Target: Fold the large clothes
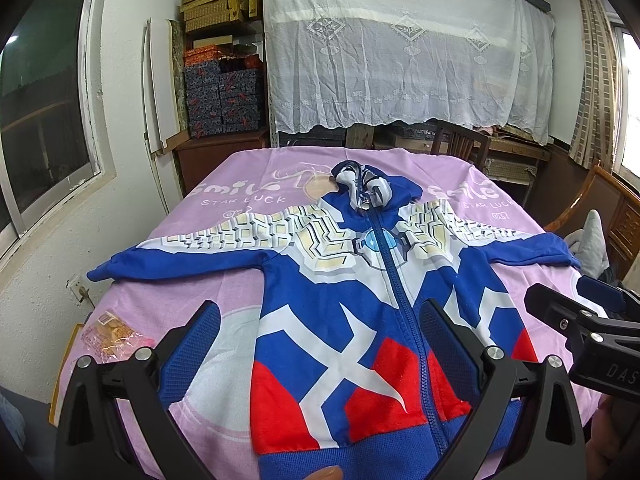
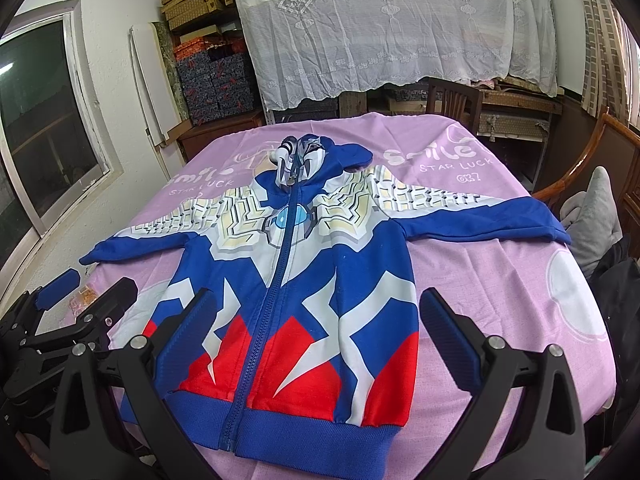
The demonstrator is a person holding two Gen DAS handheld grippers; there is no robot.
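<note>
A blue, white and red zip-up hoodie [image 1: 352,288] lies flat, front up, on a pink cloth-covered table [image 1: 200,280], sleeves spread to both sides and hood at the far end. It also shows in the right wrist view [image 2: 304,280]. My left gripper [image 1: 320,336] is open and empty, hovering above the hem's left half. My right gripper [image 2: 316,320] is open and empty above the hem's right half. The right gripper shows at the right edge of the left wrist view [image 1: 576,312]. The left gripper shows at the left edge of the right wrist view [image 2: 92,292].
A snack packet [image 1: 112,336] lies at the table's left edge. A wooden chair [image 2: 588,160] with a grey cushion [image 2: 596,216] stands to the right. Another chair [image 1: 460,140] stands behind the table. Shelves of boxes [image 1: 224,80] and a lace-draped rack [image 1: 400,48] line the back wall.
</note>
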